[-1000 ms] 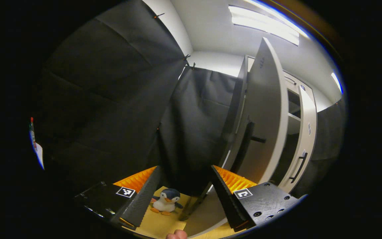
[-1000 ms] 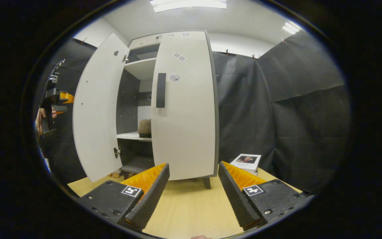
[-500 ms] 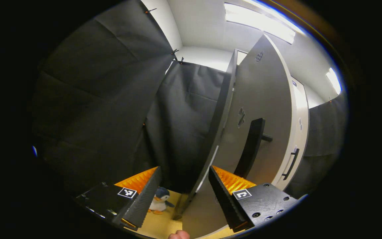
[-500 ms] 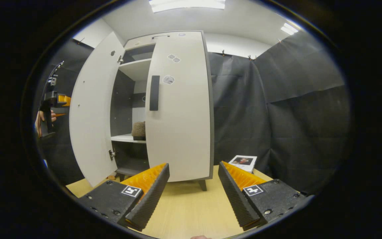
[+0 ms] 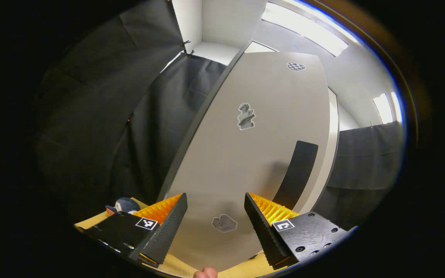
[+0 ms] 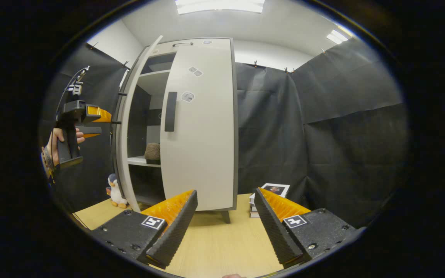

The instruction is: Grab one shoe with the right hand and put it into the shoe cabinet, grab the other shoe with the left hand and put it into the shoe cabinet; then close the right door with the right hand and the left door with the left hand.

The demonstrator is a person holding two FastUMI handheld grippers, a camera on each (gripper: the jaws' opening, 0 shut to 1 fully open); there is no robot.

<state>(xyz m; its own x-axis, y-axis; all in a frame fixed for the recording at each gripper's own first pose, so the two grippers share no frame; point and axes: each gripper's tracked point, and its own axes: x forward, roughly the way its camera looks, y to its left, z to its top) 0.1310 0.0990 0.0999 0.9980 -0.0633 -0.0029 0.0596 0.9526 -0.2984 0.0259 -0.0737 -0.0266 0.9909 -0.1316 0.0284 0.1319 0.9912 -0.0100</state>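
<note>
The pale left door of the shoe cabinet stands close in front of my left gripper, which is open and empty, its tips near the door's face. The door's dark handle runs down just right of the gripper. In the right gripper view that left door is seen edge-on and stands partly ajar, with the left gripper held in a hand at its outer side. A brown shoe rests on the white shelf inside. The right door lies flat against the cabinet. My right gripper is open and empty over the wooden floor.
A toy penguin stands on the floor left of the cabinet, also visible as the penguin behind my left finger. A small stack of books lies to the cabinet's right. Black cloth walls surround the booth.
The left door has swung much further toward the cabinet, narrowing the gap, and the left gripper has followed its outer face. The right gripper has barely moved.
</note>
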